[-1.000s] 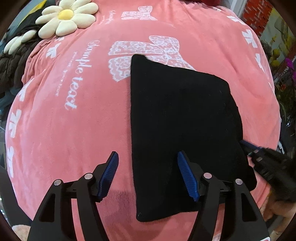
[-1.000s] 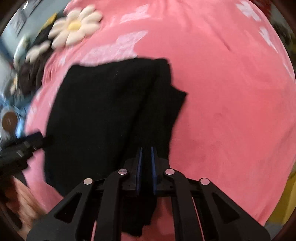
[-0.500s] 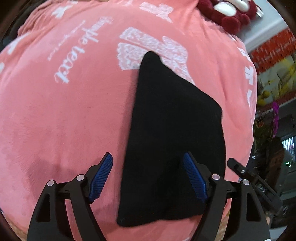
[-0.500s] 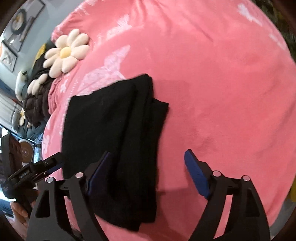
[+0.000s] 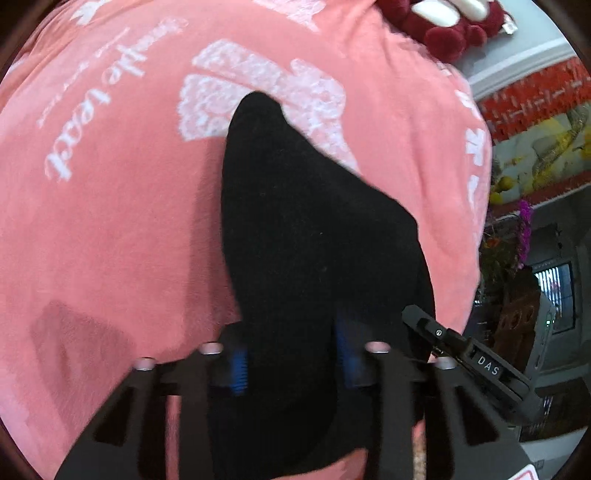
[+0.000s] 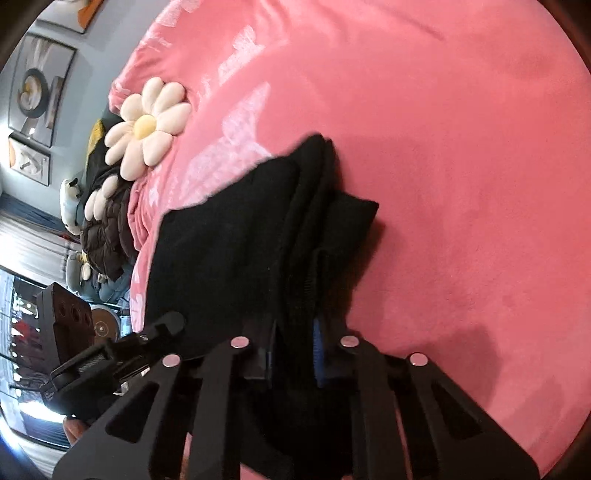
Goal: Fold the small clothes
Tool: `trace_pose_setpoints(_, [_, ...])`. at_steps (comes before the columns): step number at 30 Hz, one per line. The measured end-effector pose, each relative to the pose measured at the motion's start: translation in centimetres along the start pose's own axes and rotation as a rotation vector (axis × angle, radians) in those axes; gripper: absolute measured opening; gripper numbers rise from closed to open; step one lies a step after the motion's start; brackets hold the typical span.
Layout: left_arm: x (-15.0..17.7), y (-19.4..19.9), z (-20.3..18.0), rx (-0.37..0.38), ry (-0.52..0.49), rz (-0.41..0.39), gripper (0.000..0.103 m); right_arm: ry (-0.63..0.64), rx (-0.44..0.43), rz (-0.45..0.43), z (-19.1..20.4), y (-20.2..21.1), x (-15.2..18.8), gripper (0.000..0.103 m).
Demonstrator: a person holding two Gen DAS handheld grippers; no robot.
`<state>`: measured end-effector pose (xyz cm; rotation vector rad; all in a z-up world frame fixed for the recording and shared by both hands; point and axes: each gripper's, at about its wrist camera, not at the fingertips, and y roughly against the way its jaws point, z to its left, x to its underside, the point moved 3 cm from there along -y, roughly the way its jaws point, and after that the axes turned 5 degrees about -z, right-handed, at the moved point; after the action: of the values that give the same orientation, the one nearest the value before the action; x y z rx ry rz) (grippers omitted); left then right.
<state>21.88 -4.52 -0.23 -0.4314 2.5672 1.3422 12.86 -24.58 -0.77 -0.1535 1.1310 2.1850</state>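
A folded black garment (image 5: pixel 314 236) lies on the pink blanket (image 5: pixel 110 221). My left gripper (image 5: pixel 291 354) straddles its near edge, with the cloth bunched between the blue pads; the jaws are narrowed around it. In the right wrist view the same black garment (image 6: pixel 236 251) shows its stacked folded layers. My right gripper (image 6: pixel 295 350) is narrowed on the garment's near edge, with cloth between its pads. The right gripper (image 5: pixel 469 365) shows at the left view's lower right, and the left gripper (image 6: pixel 110 354) at the right view's lower left.
A white daisy cushion (image 6: pixel 147 125) and dark clothes (image 6: pixel 107 229) lie at the blanket's far left. A dark red plush (image 5: pixel 450 26) sits at the far edge. The blanket's edge (image 5: pixel 476 236) drops off to the right, with furniture beyond.
Both grippers were open half a second ago; both have now moved forward and closed on the near edge of the black garment. The right one had opened from shut before that.
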Motion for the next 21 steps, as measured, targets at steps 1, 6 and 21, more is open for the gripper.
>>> trace_pose_setpoints(1, [0.0,0.9,-0.6,0.033,-0.002,-0.004,0.025,0.010,-0.009,-0.012,0.8,0.8,0.1,0.013])
trace_pose_setpoints(6, [0.6,5.9,-3.8,0.065,-0.095,-0.046,0.025,0.122,-0.020,-0.099,6.5,6.2,0.9,0.013])
trace_pose_setpoints(21, [-2.9,21.4,-2.5,0.022,-0.258,-0.287,0.026,0.295,-0.158,-0.204,20.5,8.0,0.6,0.013])
